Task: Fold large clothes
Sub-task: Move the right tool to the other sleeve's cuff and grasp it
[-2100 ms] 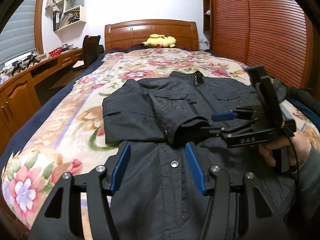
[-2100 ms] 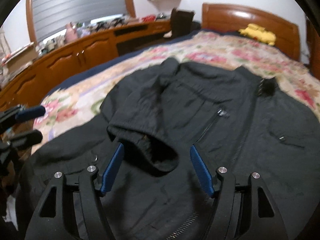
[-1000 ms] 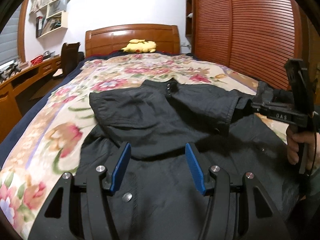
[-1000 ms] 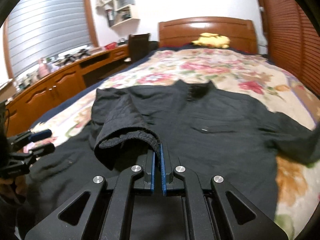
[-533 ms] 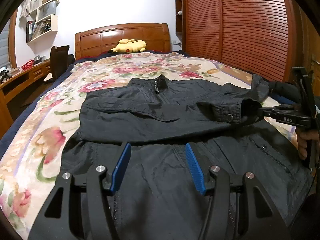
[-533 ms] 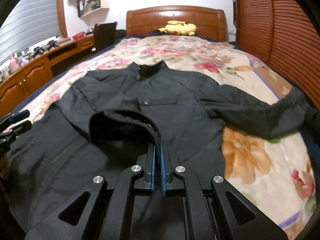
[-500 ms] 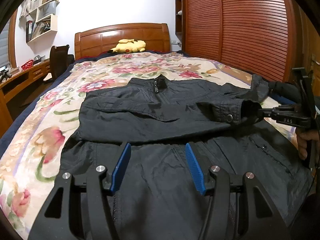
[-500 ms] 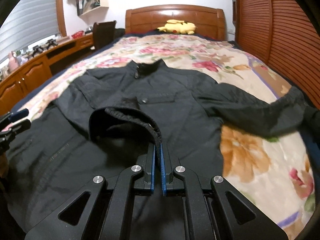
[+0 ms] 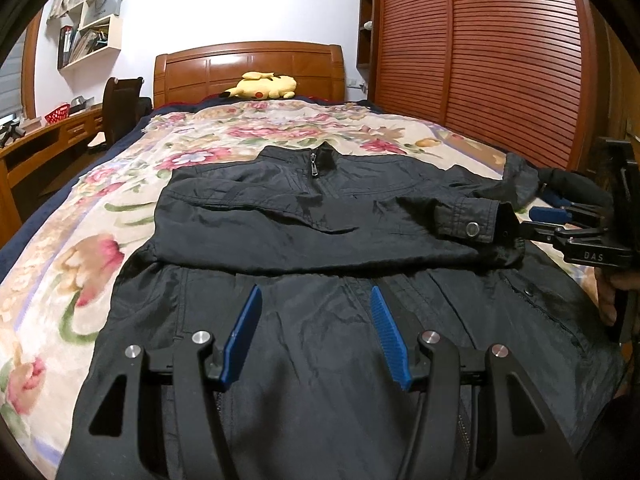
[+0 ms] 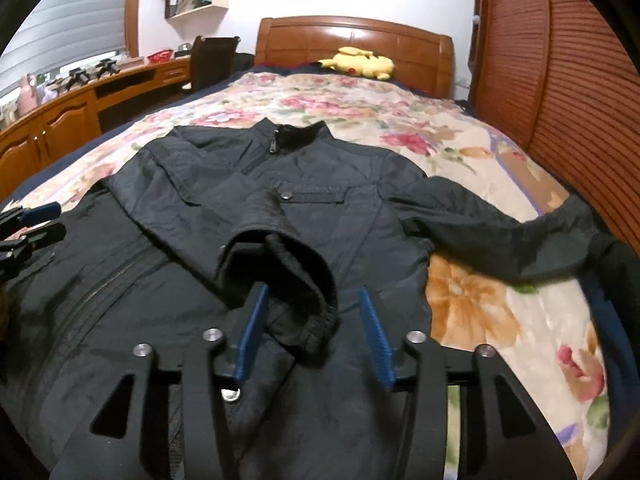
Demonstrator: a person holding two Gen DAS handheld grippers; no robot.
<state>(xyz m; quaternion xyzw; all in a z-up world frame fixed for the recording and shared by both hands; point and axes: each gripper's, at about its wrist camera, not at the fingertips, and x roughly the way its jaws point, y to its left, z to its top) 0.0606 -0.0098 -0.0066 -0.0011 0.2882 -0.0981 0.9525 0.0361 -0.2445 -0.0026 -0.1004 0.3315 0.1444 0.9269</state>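
Black jacket [image 9: 320, 240] lies flat, front up, on the bed [image 9: 120, 208] with the floral cover, collar toward the headboard [image 9: 248, 68], zip closed at the neck. One sleeve [image 9: 304, 220] is folded across the chest; its cuff [image 10: 288, 276] with a snap button ends on the jacket's right side. The other sleeve [image 10: 500, 236] trails out over the cover toward the slatted wardrobe [image 9: 500, 60].

Left hand-held gripper [image 9: 316, 332] hovers over the jacket's lower front, blue pads apart, nothing between them: released. Right hand-held gripper [image 10: 312, 332] has its jaws just opened; the ribbed cuff sits between the blue pads, and the pads stand clear of it, not pinching. In the left wrist view the right gripper shows at the right edge, held by a hand [image 9: 616, 292], its fingertips at the cuff.

Around: yellow plush toy [image 9: 260, 86] at the headboard, dark chair [image 9: 120, 108] beside the bed, wooden counter [image 10: 80, 100] along the window wall with small clutter and a red basket [image 9: 60, 112], wall shelves [image 9: 92, 16] with books and bags. Nothing lies on top of the jacket.

Writing: "DAS" in white on the right gripper's body [image 9: 592, 256]. No other readable labels; jacket shows no brand mark.
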